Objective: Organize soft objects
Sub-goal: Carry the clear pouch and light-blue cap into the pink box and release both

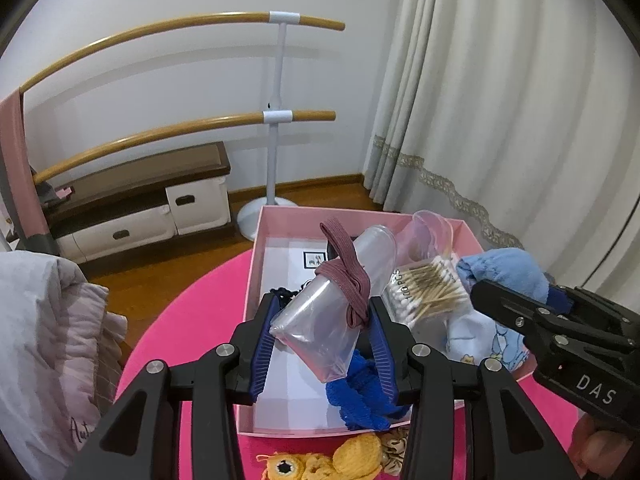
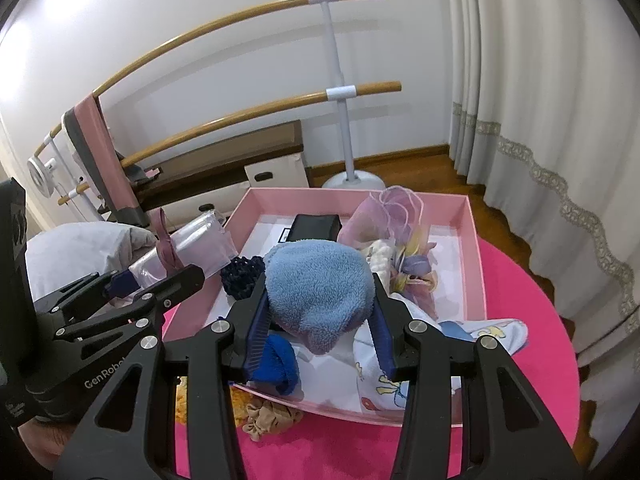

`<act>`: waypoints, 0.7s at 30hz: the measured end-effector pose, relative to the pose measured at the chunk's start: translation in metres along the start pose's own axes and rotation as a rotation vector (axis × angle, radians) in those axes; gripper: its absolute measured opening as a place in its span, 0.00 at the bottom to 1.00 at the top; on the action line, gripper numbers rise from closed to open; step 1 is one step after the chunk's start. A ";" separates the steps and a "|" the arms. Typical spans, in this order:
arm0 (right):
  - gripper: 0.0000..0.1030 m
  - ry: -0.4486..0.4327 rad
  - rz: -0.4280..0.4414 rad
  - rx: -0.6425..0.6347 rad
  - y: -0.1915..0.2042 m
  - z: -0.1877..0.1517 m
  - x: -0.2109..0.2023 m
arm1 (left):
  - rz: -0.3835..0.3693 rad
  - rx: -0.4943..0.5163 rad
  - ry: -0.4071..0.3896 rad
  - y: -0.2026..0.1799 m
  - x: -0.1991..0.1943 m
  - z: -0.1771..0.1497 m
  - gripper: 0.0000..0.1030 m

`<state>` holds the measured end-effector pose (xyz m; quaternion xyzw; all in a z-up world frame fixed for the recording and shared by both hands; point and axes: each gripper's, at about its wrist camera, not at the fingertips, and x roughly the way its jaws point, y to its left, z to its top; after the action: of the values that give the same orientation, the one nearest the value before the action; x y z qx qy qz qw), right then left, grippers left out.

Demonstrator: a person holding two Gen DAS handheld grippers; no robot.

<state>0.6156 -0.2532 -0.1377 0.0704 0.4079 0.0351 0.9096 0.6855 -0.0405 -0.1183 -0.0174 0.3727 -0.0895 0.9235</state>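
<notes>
My left gripper (image 1: 322,312) is shut on a clear plastic pouch (image 1: 320,320) wrapped with a mauve elastic band (image 1: 346,276), held above the pink box (image 1: 256,256). My right gripper (image 2: 318,300) is shut on a fluffy light blue cloth (image 2: 320,284), held above the same box (image 2: 476,256); the cloth also shows in the left wrist view (image 1: 504,272). Inside the box lie a royal blue scrunchie (image 1: 360,396), a pack of cotton swabs (image 1: 428,288), a printed baby cloth (image 2: 384,384), a dark navy knit item (image 2: 242,274), a black case (image 2: 316,228) and pastel organza pieces (image 2: 396,216).
The box sits on a round hot-pink table (image 2: 528,292). In front of it lie a yellow crochet toy (image 1: 340,460) and a beige scrunchie (image 2: 268,420). A folded quilt (image 1: 44,340) is at the left. A ballet barre (image 1: 276,116), low bench (image 1: 140,184) and curtains (image 1: 500,100) stand behind.
</notes>
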 end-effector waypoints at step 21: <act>1.00 -0.017 0.009 0.077 -0.014 -0.013 0.003 | 0.159 -0.001 -0.104 0.006 -0.014 -0.005 1.00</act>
<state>0.6078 -0.2649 -0.1504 0.1074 0.4011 0.0229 0.9094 0.6733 -0.0317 -0.1132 0.0071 0.3244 -0.0147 0.9458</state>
